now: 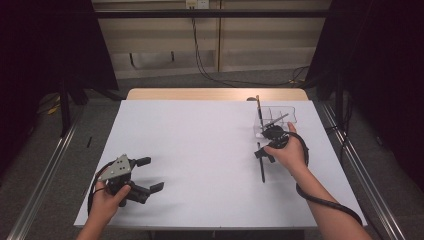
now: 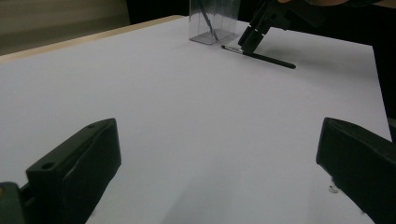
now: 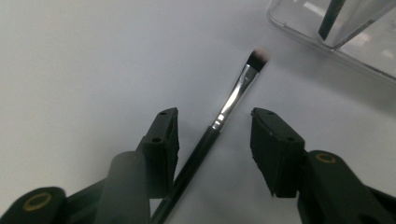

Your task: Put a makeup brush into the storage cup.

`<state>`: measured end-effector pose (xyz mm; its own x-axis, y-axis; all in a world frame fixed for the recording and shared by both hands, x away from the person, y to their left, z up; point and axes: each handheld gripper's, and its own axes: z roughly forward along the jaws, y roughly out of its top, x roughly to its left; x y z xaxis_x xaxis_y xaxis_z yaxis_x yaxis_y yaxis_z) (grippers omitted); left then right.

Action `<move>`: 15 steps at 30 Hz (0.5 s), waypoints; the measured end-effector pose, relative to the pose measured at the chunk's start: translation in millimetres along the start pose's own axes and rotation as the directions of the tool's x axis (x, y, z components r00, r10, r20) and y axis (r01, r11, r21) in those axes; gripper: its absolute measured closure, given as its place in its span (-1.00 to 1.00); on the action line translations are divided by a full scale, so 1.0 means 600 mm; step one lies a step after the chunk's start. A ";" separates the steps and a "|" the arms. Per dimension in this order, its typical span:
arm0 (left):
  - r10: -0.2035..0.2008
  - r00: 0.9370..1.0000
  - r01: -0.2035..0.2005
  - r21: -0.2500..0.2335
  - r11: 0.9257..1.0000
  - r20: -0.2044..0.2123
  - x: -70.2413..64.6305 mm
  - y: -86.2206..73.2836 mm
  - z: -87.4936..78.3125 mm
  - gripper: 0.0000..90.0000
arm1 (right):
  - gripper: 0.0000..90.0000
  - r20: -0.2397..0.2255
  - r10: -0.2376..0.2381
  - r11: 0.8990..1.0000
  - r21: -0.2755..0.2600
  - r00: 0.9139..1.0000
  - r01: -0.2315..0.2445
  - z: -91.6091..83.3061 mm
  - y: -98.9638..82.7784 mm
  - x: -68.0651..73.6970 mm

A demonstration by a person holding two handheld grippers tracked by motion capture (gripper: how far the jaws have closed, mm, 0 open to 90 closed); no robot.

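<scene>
the left gripper [image 1: 145, 175] rests at the near left with jaws wide and empty. farther off, the right gripper [image 3: 215, 135] straddles the brush [image 3: 224, 112] lying flat just beside the clear box [image 3: 327, 28], jaws apart, not yet touching. that thin, round handle could roll or slip out as they close, or flick into the box.

White-topped table [image 1: 200, 150], makeup brush [image 3: 224, 112] lying flat on it, clear plastic organizer [image 1: 278, 120] just beyond.
</scene>
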<state>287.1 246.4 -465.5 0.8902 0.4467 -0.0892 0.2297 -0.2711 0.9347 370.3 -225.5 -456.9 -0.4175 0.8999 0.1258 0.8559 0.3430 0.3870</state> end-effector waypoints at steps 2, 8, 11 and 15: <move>0.000 1.000 0.000 0.000 1.000 0.002 0.000 0.000 0.000 -1.00 | 0.28 0.000 0.023 0.999 0.023 1.000 -0.023 0.002 0.001 0.004; -0.005 1.000 0.005 0.001 1.000 0.002 0.001 -0.001 0.000 -1.00 | 0.51 0.030 0.010 0.999 0.052 0.999 -0.012 0.005 0.006 0.014; -0.004 1.000 0.004 0.002 1.000 0.002 0.001 -0.001 0.000 -1.00 | 0.71 0.074 -0.020 0.998 0.065 0.997 0.015 0.007 0.009 0.015; -0.004 1.000 0.004 0.004 1.000 0.002 0.002 -0.002 0.001 -1.00 | 0.87 0.061 -0.034 0.995 0.092 0.998 0.029 0.008 0.014 0.017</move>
<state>288.1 246.4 -467.2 0.8901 0.4459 -0.0938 0.2350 -0.2729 0.9329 374.9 -212.1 -456.9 -0.4272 0.9024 0.0560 0.8679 0.3919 0.3052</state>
